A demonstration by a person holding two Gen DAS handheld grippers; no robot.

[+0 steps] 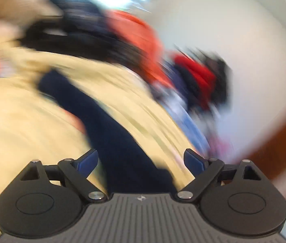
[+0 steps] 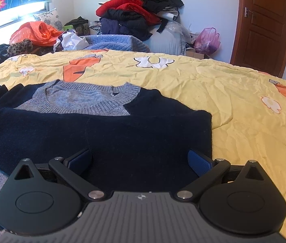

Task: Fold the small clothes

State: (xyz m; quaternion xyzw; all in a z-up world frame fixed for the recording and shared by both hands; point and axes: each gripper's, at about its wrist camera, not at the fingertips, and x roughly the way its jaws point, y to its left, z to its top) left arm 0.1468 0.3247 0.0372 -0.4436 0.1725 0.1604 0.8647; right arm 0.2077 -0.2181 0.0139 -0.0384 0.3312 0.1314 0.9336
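Observation:
A small navy sweater (image 2: 110, 133) with a grey ribbed collar (image 2: 86, 99) lies flat on the yellow bedspread (image 2: 234, 105). Its right sleeve looks folded across the body. My right gripper (image 2: 139, 160) is open and empty, low over the sweater's lower part. The left wrist view is heavily motion-blurred. In it a navy strip of the sweater (image 1: 102, 125) runs between the fingers of my left gripper (image 1: 140, 160), which is open. I cannot tell whether the fingers touch the cloth.
A heap of red and black clothes (image 2: 140, 10) sits beyond the bed on a covered pile. An orange plastic bag (image 2: 33, 33) and a blue knit (image 2: 110, 42) lie at the far edge. A pink bag (image 2: 207, 40) and brown door (image 2: 264, 24) are at the right.

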